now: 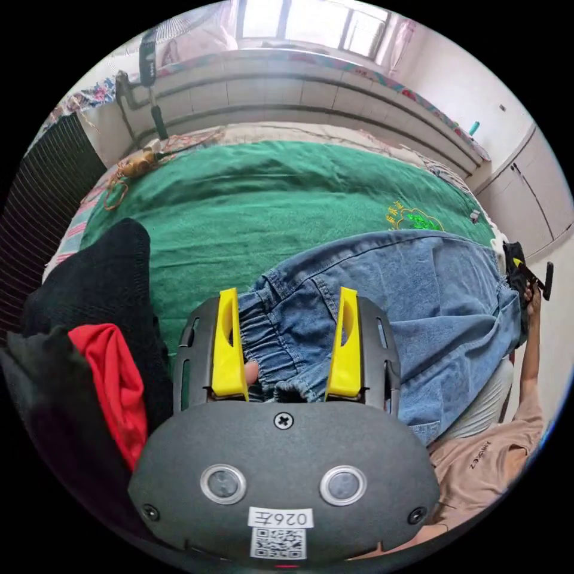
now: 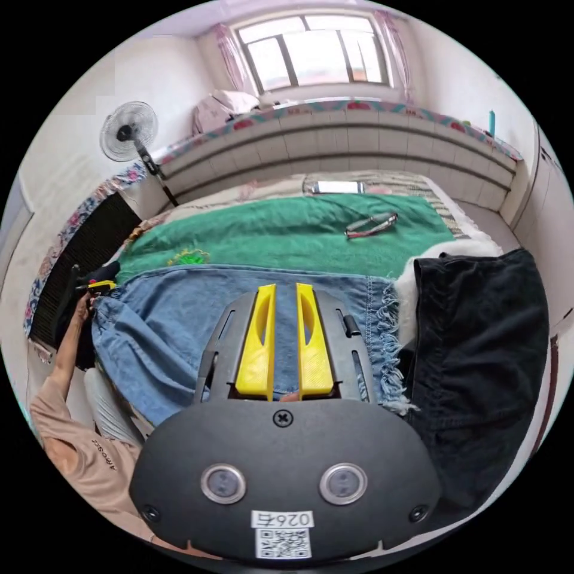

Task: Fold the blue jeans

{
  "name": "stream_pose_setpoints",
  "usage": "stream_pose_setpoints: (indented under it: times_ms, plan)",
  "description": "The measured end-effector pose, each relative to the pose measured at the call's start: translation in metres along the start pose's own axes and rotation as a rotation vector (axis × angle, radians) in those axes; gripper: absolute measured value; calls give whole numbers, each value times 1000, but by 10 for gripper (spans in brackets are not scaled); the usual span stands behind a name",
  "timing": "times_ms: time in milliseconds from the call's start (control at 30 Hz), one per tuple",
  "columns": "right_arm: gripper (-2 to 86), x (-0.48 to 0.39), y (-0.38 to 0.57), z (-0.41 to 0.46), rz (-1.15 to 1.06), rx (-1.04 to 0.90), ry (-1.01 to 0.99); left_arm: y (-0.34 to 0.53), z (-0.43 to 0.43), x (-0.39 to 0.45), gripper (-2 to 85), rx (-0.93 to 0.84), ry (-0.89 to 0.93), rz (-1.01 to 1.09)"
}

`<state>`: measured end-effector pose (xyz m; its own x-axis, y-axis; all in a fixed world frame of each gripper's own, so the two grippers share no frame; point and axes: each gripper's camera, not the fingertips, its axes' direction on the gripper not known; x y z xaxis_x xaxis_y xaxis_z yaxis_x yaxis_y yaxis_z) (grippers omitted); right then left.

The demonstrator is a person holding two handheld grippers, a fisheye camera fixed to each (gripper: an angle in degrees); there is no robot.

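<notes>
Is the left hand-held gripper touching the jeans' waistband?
Cannot tell. In the left gripper view the left hand-held gripper has its jaws open astride the jeans waistband; contact isn't plain.

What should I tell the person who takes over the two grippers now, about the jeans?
Left gripper: open, jaws on either side of the elastic waistband of the blue jeans.
Right gripper: jaws close together over the leg end of the jeans, near the frayed hem; a grip on the cloth cannot be confirmed.
The jeans lie stretched flat on the green blanket.
Done: laid out. Left: every fold.
</notes>
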<state>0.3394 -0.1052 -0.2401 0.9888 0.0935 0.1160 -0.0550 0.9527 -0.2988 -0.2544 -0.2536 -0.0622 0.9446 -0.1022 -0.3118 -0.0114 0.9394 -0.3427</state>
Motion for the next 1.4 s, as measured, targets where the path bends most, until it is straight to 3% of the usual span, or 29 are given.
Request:
stream_pose_setpoints:
  times_ms: [133, 433, 567, 633, 867, 933, 967, 1067, 1167, 1267, 1367, 1400]
  plan:
    - [66, 0, -37, 44, -99, -83, 66, -18, 19, -1, 256, -3, -52, 48]
    - [104, -57, -101, 148, -607, -454, 258, -35, 24, -7, 268, -25, -14, 56]
    - [40, -61, -119, 154, -576, -561, 144, -28, 15, 2, 192, 34, 5, 132]
    - [8, -70, -119, 156, -581, -582, 138, -22, 8, 6, 71, 84, 67, 153]
    - [-13, -136, -105, 130, -668, -435, 443, -8, -30, 18, 20, 251, -20, 154]
    - [-12, -137, -107, 126, -627, -345, 439, -17, -14, 16, 23, 184, -24, 144]
    - [-10, -129, -109, 139, -572, -356, 401, -24, 5, 14, 28, 95, -22, 128]
    - [5, -115, -109, 168, -438, -453, 368, -27, 1, 16, 54, 72, -16, 107]
    - [24, -118, -98, 135, -386, -302, 374, -10, -31, 22, 62, 163, -40, 86]
    - [34, -114, -69, 98, -348, -211, 370, 30, -63, 41, 2, 336, -223, -29]
    - [13, -101, -29, 87, -291, -198, 334, 59, -59, 92, -7, 409, -238, 181]
    - [4, -90, -15, 94, -252, -228, 339, 61, -43, 115, -8, 341, -229, 328]
